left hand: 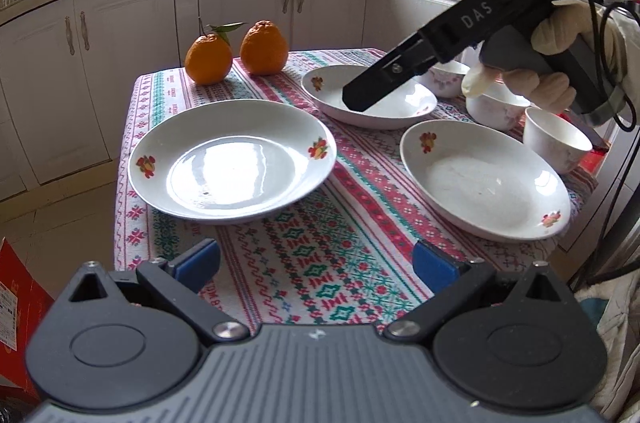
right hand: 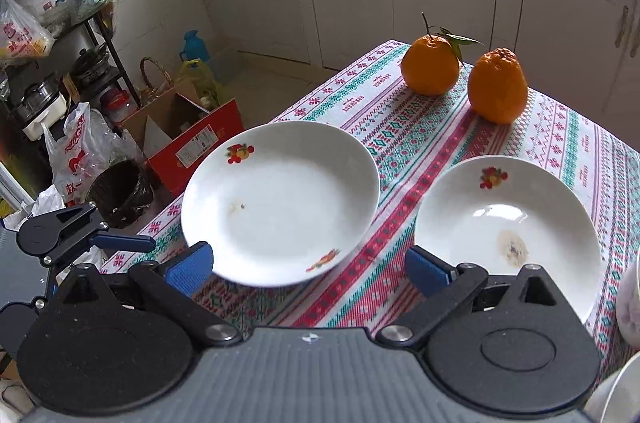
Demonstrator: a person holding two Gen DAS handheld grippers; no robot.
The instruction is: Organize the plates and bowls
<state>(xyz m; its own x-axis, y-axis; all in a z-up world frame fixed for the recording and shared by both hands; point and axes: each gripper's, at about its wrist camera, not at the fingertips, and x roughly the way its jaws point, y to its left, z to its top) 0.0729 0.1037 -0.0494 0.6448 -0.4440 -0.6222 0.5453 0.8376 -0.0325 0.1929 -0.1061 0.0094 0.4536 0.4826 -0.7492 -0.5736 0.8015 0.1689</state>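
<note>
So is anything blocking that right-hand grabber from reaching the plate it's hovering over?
Nothing visible does. The right gripper hangs open just above the far plate, with only air between them. The two oranges sit off toward the table's far corner, and the small bowls stand to the other side.

Two oranges (left hand: 208,59) (left hand: 264,47) were seen side by side at the upper middle of the frame, set on a patterned tablecloth (left hand: 320,263). A red cardboard box (right hand: 188,139) and a blue thermos (right hand: 191,47) were found on the floor at left.
</note>
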